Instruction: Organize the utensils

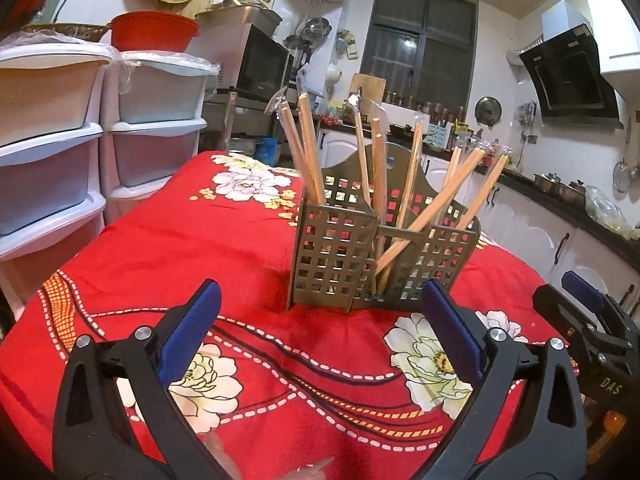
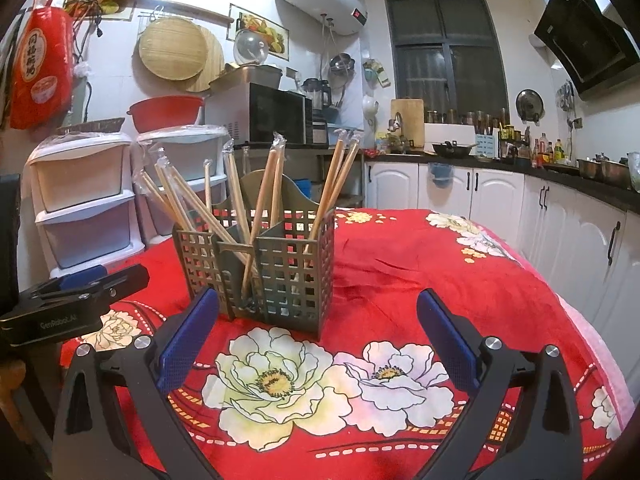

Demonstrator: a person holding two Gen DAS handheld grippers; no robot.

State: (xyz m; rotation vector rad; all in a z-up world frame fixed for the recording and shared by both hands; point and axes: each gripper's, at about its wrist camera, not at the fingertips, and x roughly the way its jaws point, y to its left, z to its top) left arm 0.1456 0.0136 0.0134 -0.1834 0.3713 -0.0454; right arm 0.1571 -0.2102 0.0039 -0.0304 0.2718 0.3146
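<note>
While both grippers — left gripper (image 1: 320, 320), right gripper (image 2: 318, 320) — gape empty, holder (image 1: 332, 256) mesh hides chopstick (image 1: 432, 208) tips.

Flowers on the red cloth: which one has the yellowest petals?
The big flower right in front of the right gripper, nearest the brown utensil holder. Its petals are creamy yellow; the flower beside it is pale pink-white.
</note>
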